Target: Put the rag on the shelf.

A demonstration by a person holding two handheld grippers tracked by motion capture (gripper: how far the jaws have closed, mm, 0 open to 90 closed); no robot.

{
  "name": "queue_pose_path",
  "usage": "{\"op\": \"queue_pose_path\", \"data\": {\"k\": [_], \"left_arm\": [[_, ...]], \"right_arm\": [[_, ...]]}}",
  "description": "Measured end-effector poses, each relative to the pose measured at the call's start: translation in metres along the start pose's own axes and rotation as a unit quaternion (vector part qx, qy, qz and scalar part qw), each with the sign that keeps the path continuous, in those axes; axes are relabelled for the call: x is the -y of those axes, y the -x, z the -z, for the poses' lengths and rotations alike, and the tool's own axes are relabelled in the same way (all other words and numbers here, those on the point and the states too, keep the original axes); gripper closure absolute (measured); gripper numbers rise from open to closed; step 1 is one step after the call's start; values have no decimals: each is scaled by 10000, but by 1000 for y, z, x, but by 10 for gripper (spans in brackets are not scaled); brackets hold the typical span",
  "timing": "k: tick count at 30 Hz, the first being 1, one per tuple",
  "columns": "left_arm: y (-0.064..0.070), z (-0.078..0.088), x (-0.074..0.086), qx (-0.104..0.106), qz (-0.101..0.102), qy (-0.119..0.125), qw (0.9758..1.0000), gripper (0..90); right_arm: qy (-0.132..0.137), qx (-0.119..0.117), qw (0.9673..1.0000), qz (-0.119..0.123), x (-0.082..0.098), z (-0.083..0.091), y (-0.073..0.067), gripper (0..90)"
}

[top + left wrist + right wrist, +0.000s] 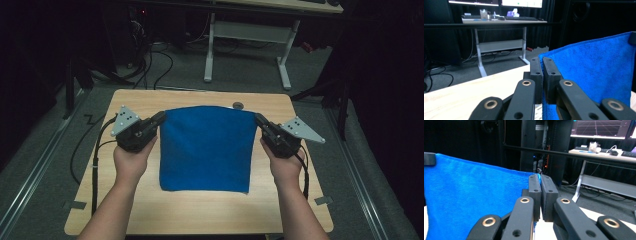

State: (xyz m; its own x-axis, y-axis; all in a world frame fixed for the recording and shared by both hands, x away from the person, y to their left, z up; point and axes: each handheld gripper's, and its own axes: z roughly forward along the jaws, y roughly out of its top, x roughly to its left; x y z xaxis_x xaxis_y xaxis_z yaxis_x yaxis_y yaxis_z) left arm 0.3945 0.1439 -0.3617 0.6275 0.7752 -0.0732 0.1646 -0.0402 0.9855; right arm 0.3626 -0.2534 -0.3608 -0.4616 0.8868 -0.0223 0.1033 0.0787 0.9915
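While both hands hold their tools up over the wooden table [150,100], the blue cloth [206,147] hangs between them like a small banner, its top edge stretched from one tool to the other and its lower edge down near the tabletop (whether it rests there I cannot tell from the high view). The left gripper [161,118] has its jaws pressed together on the cloth's upper left corner, and its own camera shows the black pads pinched flat with blue fabric [594,67] squeezed out between them. The right gripper [258,119] is clamped the same way on the upper right corner, a sliver of blue cloth [474,195] peeping out at the pad tips.

By the look of it the fabric is a fluffy microfibre: light, limp, with no stiffness of its own. It should sag in the middle the moment the hands draw together, and fold wherever it is let down. The nap ought to give the pads fair purchase, so slipping seems unlikely. Corners are the sensible place to hold it, pinched well in from the hem.
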Motion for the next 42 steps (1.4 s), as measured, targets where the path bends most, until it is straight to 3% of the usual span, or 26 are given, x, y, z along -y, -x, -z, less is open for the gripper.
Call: {"op": "queue_pose_path", "data": {"k": [6, 14, 18, 22, 23, 25, 32, 38, 42], "left_arm": [[-1, -3, -16, -21, -82, 97, 9999, 874], [-1, -11, -18, -36, -105, 71, 9999, 876], [-8, -19, -21, -109, -144, 56, 9998, 876], [-18, -33, -25, -153, -96, 0, 9998, 876], [-24, -42, -29, -255, -76, -146, 9995, 876], [-26, -45, -30, -301, -79, -171, 9994, 876], [-35, -62, -48, -438, -194, -131, 9988, 876], [-46, -84, -55, -691, -322, -197, 9969, 877], [-56, -96, -55, -704, -177, -293, 9969, 877]], "right_arm": [[190, 94, 9998, 14, -19, 0, 9, 886], [215, 139, 9997, 36, -22, 0, 11, 887], [206, 141, 9997, -17, -23, -5, 15, 888], [110, 188, 9997, -130, -30, -20, 27, 889], [102, 195, 9996, -158, -32, -24, 29, 889], [142, 141, 9995, -248, -35, -30, 35, 889], [108, 235, 9994, -240, -45, -49, 46, 889], [-149, 378, 9991, -141, -47, -79, 60, 891], [-205, 413, 9987, -228, -46, -92, 66, 891]]}}
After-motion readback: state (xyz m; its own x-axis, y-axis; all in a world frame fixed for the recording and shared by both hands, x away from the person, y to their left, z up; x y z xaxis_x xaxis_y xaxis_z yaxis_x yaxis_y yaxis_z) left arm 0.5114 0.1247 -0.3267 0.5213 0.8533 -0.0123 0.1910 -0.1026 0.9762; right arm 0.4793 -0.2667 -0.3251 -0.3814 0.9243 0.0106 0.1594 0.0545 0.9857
